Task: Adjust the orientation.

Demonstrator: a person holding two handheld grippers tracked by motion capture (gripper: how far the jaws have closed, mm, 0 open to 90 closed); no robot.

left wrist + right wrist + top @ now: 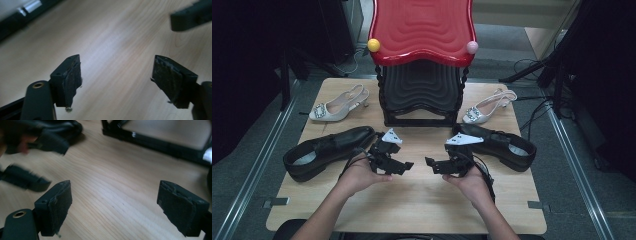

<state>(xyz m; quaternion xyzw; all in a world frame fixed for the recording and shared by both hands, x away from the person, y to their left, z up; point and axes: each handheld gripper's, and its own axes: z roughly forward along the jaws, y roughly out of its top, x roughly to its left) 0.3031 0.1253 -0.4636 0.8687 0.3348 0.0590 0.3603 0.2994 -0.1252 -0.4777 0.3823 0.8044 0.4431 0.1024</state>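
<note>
Two black leather shoes lie on the wooden table (412,200), one at the left (324,150) and one at the right (504,145). Behind them lie two white slingback heels with jewelled buckles, one at the far left (337,106), one at the far right (487,109). My left gripper (404,167) and right gripper (430,164) face each other low over the table's middle, both open with nothing between the jaws. In the left gripper view the left gripper (116,80) has bare wood between its pads. The right gripper (113,207) likewise frames bare wood.
A shoe rack with a red wavy top shelf (422,27) and a black lower shelf (422,90) stands at the table's back centre, a yellow ball (373,45) and a pink ball (472,47) on its front corners. Metal rails (267,145) run along both table sides.
</note>
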